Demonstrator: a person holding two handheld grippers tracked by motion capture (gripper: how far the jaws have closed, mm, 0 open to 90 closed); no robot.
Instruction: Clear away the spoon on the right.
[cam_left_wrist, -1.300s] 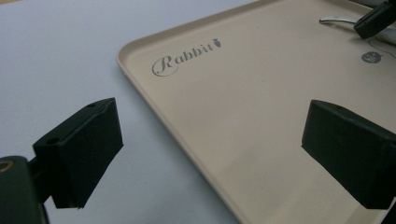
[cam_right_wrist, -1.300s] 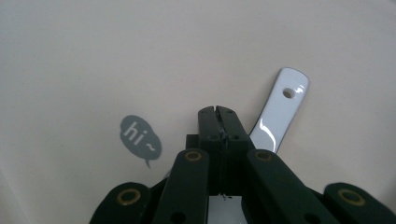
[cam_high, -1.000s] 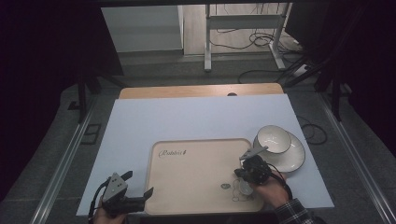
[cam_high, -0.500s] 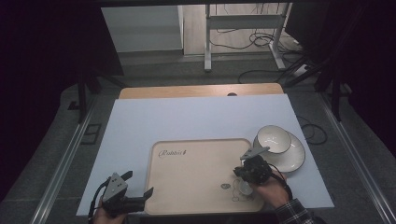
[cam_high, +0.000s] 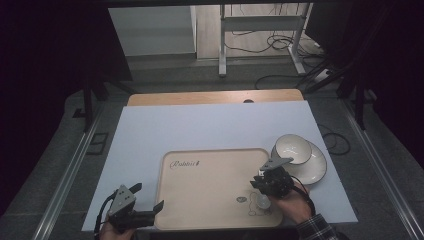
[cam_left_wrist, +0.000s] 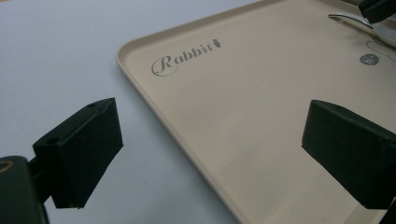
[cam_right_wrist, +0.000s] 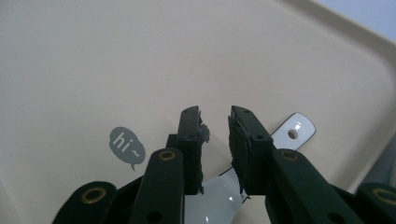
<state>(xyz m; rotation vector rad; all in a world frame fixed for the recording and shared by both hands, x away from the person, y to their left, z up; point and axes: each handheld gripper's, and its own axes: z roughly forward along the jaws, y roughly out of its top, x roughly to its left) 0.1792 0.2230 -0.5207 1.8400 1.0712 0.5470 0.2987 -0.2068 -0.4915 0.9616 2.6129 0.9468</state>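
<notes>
Beige tray (cam_high: 210, 185) lying flat on a white sheet (cam_high: 210, 125) that covers the bench, seen from the high view with a "Rabbit" script at its far left corner and a small grey "hi~" speech bubble (cam_right_wrist: 127, 145) printed near its near right part. The right hand-held gripper (cam_high: 264, 186) hangs over the tray's near right area, held by a hand (cam_high: 292, 205) in a plaid sleeve that enters from the bottom edge; its body tilts down toward the tray floor. In the right gripper view its two black jaws stand upright and close together, with a narrow gap between them, and the handle of a white spoon (cam_right_wrist: 295, 131) passes beneath and between them. Whether the pads actually press on the spoon cannot be told. The spoon is glossy white, flat-handled, with a small round hole at the handle's end, and it lies on the tray floor just beside the speech bubble; in the high view its pale bowl end (cam_high: 262, 201) shows below the gripper. The left hand-held gripper (cam_high: 148, 198) rests low at the tray's near left corner, its jaws spread wide and holding nothing; in the left gripper view (cam_left_wrist: 212, 154) one jaw stands over the white sheet and the other over the tray, with the tray's rim running between them. A white bowl (cam_high: 291, 148) sits on a white plate (cam_high: 316, 169) on the sheet, just right of the tray.
</notes>
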